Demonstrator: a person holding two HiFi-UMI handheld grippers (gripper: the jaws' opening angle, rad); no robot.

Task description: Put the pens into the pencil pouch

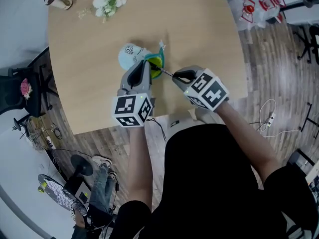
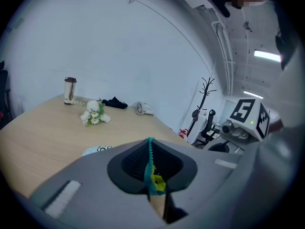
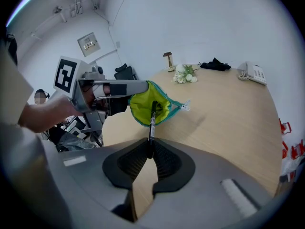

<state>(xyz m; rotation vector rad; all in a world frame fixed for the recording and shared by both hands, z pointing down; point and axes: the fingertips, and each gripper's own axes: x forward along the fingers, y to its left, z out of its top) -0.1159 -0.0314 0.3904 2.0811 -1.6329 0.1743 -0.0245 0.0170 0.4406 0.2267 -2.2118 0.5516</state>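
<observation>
I am in the middle of putting a pen into the pouch. My left gripper (image 2: pixel 151 162) is clamped tight on the teal zipper edge (image 2: pixel 150 151) of the pencil pouch (image 3: pixel 151 105). It lifts that edge so the mouth gapes open toward the right, and I can see the yellow-green inside.

The pouch sits around the middle of the table (image 1: pixel 84 68), a bit toward the near side. Its pale blue far end lies on the wood. Some white flowers (image 1: pixel 107 3) lie well apart from it, at the far edge.

My right gripper (image 3: pixel 151 152) pinches a black pen (image 3: pixel 152 120) by its back end. The pen sticks straight out past the jaws. Its tip looks like it is just inside the open mouth. Most of the pen is outside.

I think the next move is a slow push along the pen's own line, so it slides deep into the pouch. My left gripper should hold the mouth up and open while I do that. I should let go with the right only when most of the pen is inside. The tip could catch on the zipper or the soft lining, so I would go gently.

I cannot see any other pen lying out in these views.
</observation>
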